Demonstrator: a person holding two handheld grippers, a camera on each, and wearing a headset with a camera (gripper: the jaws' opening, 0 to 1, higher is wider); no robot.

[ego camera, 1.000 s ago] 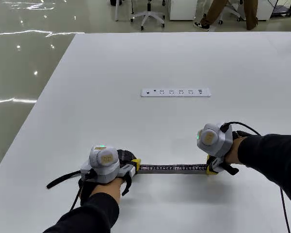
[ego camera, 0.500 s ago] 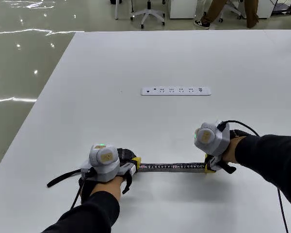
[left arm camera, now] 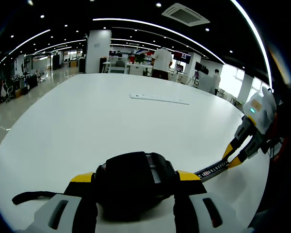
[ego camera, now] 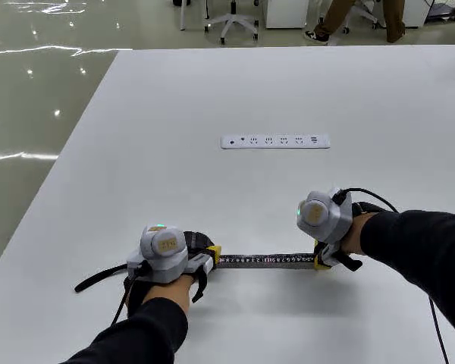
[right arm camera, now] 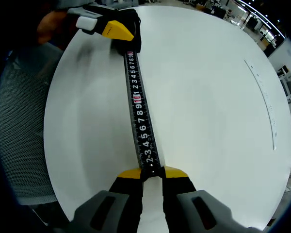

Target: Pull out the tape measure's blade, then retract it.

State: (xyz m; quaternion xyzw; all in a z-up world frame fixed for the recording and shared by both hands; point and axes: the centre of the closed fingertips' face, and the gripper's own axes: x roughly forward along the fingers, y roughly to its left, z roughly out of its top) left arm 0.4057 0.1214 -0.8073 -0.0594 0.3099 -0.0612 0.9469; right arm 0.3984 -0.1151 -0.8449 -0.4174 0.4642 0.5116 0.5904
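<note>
Where the left tool (ego camera: pixel 206 260) clamps tight around the black tape measure case (left arm camera: pixel 136 170) near the table's (ego camera: pixel 212 91) near edge, the right tool (right arm camera: pixel 153 172) pinches the blade (right arm camera: pixel 138 107) at its tip, stretched flat between them.

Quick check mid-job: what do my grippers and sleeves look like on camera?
The left gripper and right gripper each have a pale grey rounded body with a tan patch and a small green light on top, and black jaws with yellow fingertips. A black cable loops from the right one. Both sleeves are black and long.
</note>
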